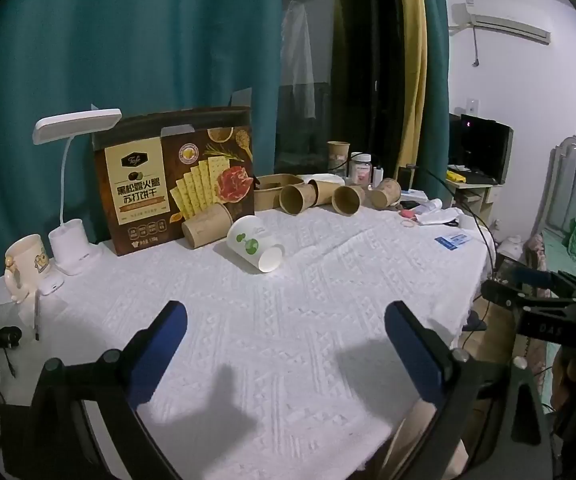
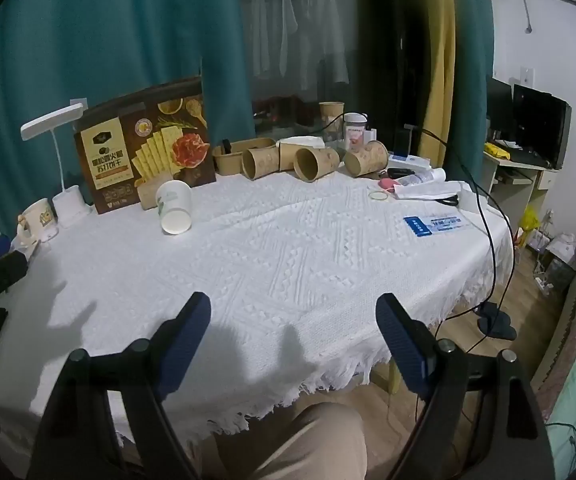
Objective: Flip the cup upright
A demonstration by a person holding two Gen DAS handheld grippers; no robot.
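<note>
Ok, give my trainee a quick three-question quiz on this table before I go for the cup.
1. True or false: the white cup stands upright.
2. Multiple choice: what stands right behind the white cup? A) cracker box B) monitor C) blue card
3. Fill in: the left hand-held gripper and right hand-held gripper are both ____ and hold nothing.

Key:
1. False. It lies on its side on the white tablecloth, with the mouth towards the cameras.
2. A. A brown cup also lies on its side between them.
3. Open.
</note>
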